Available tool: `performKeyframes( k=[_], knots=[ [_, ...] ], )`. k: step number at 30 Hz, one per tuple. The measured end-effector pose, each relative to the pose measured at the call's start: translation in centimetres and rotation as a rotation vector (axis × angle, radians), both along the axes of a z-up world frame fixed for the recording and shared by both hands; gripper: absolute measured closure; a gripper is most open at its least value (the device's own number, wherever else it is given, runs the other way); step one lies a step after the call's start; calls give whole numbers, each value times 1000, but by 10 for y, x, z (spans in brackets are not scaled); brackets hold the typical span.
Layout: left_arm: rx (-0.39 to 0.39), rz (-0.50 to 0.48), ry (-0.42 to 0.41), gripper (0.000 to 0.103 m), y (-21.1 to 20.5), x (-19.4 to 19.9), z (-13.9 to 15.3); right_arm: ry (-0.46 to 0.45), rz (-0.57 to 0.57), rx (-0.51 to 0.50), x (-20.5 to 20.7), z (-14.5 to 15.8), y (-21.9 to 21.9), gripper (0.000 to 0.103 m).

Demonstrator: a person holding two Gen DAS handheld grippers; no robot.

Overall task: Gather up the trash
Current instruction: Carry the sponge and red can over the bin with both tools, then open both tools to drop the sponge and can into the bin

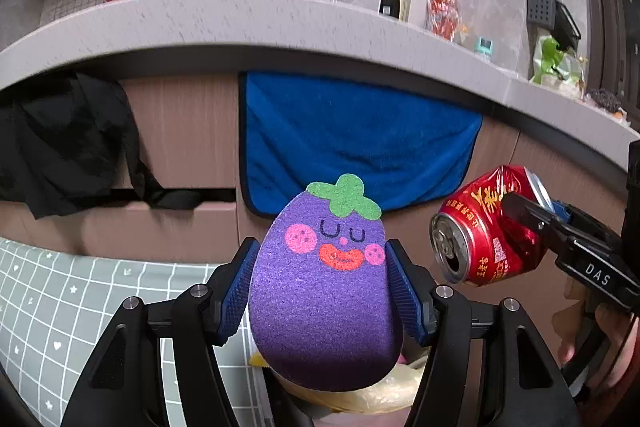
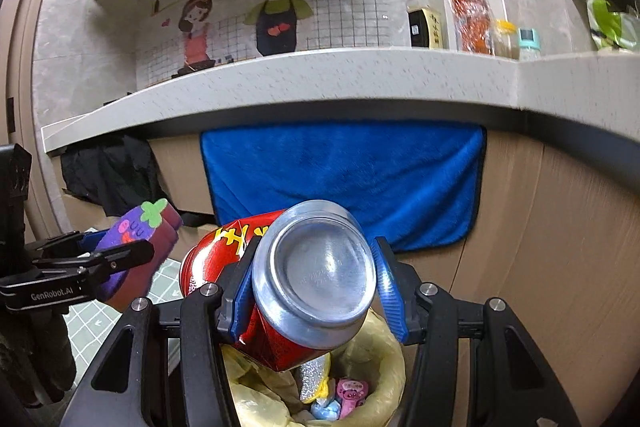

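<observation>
My right gripper (image 2: 314,283) clamps the dented red can (image 2: 280,291), its base towards me, above the yellow-lined bin (image 2: 384,359). The left gripper (image 1: 320,287) pinches the eggplant sponge (image 1: 324,283) upright, blue towel (image 1: 360,139) beyond.

A speckled grey counter (image 2: 320,75) carries a dark sauce bottle (image 2: 425,19); just right of that bottle stand an orange drink bottle (image 2: 470,11), a yellow-capped jar (image 2: 505,39) and a small teal container (image 2: 530,45).
</observation>
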State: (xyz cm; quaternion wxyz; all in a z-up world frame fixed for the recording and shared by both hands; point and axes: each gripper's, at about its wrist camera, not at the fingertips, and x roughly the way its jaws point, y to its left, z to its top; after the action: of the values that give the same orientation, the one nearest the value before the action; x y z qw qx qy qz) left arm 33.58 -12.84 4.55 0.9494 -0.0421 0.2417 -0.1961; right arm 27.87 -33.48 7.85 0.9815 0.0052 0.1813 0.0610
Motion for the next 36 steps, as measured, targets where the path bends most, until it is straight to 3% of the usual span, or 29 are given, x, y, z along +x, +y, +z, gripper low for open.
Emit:
performKeyframes(
  k=[15,20,22,26,31,36],
  knots=[
    [-42,-2,155,40,2,47,-57,89,-18,58,28,-40,-21,54],
    [-129,-97,274,36,-2,78,-98,132,-44,84,41,-58,-26,51],
    [-145,-106,316,27,-4,86,-111,149,-49,81,46,-64,-26,49],
    [-178,-130,408,26,-8,98,-134,168,-72,86,49,-73,-27,49],
    [-185,-120,383,26,-2,85,-128,190,-90,100,42,-80,-27,49],
    [-159,-99,287,26,4,63,-101,185,-99,109,22,-78,-24,49]
  ],
)
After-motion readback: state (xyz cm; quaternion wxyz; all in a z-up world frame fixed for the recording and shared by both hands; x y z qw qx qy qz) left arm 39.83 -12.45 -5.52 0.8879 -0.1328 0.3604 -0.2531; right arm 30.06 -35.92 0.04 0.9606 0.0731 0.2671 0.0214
